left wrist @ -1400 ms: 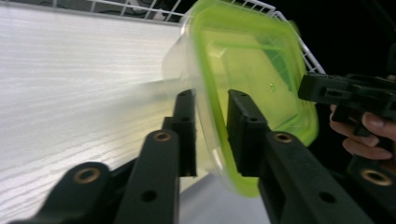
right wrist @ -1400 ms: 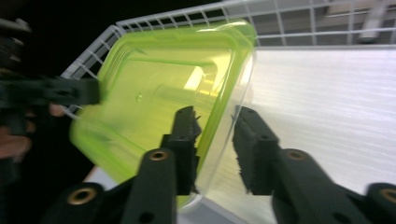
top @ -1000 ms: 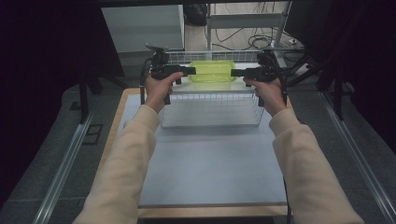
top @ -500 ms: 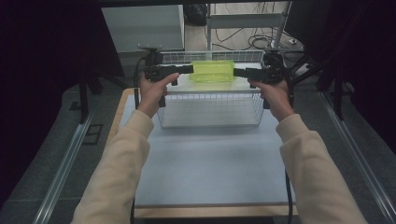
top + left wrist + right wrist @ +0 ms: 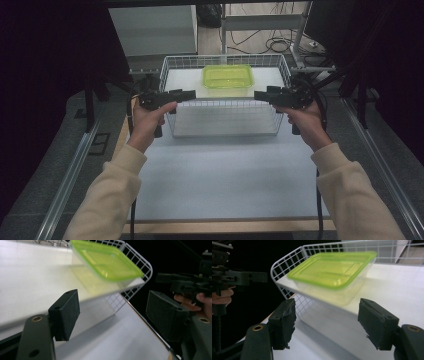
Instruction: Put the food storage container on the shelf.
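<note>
A clear container with a lime-green lid [image 5: 227, 77] sits in the far part of a white wire basket [image 5: 225, 119]. My left gripper [image 5: 187, 94] hovers at the basket's left side and my right gripper [image 5: 260, 95] at its right side, both pointing inward. Both are open, their jaws have just been opening, and nothing is between them. In the left gripper view the container [image 5: 107, 261] lies beyond my left gripper [image 5: 120, 315], near the basket's corner [image 5: 147, 267]. In the right gripper view the container [image 5: 332, 270] lies past my right gripper [image 5: 332, 325].
The basket stands at the far end of a pale mat [image 5: 220, 175] on a wood-edged table. A grey cabinet [image 5: 152, 30] and floor cables [image 5: 280, 45] lie behind it. Metal rails [image 5: 70, 175] run along both sides of the table.
Both grippers let go of the container's ends, opened, and drew back toward me and outward to the basket's sides. The container stayed in the basket.
</note>
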`<state>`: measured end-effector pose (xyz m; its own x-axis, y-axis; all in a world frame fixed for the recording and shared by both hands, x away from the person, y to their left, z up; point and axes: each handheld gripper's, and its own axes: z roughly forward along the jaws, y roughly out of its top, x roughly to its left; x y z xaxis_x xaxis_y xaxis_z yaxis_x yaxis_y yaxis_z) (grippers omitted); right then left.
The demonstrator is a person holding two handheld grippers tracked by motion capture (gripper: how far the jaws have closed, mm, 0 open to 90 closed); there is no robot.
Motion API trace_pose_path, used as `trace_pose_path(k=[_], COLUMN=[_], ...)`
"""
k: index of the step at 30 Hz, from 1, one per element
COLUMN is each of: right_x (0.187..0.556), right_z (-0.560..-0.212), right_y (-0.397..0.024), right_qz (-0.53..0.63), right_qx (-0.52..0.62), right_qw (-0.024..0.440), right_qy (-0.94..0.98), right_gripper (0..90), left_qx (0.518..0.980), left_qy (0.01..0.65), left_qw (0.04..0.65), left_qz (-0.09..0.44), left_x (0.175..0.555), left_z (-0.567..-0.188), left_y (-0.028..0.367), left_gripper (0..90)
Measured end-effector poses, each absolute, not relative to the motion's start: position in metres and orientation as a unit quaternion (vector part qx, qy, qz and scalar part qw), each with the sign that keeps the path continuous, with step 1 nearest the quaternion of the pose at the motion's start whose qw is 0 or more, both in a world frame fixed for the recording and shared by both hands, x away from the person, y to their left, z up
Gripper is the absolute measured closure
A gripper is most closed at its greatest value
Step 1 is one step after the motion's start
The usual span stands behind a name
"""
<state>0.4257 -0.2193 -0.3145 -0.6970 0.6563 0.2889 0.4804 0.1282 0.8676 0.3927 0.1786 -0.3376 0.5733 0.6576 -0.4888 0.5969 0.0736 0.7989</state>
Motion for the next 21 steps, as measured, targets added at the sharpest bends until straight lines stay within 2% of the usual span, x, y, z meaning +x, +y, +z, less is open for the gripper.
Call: trace_pose_path(k=[8, 21], right_x=[0.392, 0.333], right_z=[-0.345, -0.419], right_y=[-0.223, -0.233], right_qz=[0.539, 0.527], right_qx=[0.349, 0.315], right_qw=[0.081, 0.074], right_qy=[0.762, 0.786], right_gripper=[30.2, 26.9], left_qx=[0.698, 0.737], left_qy=[0.448, 0.423], left_qw=[0.557, 0.525], left_qz=[0.036, 0.040], left_x=[0.345, 0.282], left_z=[-0.370, -0.441], left_y=[0.179, 0.164], left_gripper=[27.1, 27.1])
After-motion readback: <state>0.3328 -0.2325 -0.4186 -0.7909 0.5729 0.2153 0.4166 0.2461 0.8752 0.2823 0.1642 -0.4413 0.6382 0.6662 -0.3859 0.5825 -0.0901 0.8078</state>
